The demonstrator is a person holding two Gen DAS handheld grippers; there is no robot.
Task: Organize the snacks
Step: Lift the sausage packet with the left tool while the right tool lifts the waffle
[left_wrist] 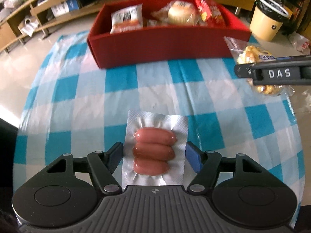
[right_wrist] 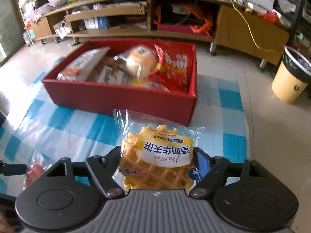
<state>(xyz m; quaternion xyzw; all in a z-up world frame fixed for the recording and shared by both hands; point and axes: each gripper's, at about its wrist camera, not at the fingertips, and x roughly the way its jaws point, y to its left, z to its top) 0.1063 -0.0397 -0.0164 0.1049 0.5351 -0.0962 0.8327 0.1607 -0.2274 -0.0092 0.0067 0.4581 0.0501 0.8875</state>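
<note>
Blue-white checked tablecloth (left_wrist: 120, 81) carries red box (left_wrist: 155, 44) w/ snacks at far edge. Right gripper (right_wrist: 157, 163) clamps waffle pack (right_wrist: 155, 155) nr box. Left gripper (left_wrist: 154, 153) parted, fingers flanking sausage pack (left_wrist: 154, 149) w/o contact.

A yellow bin (right_wrist: 291, 79) stands on the floor near low wooden shelving (right_wrist: 108, 17), apparently cluttered
</note>
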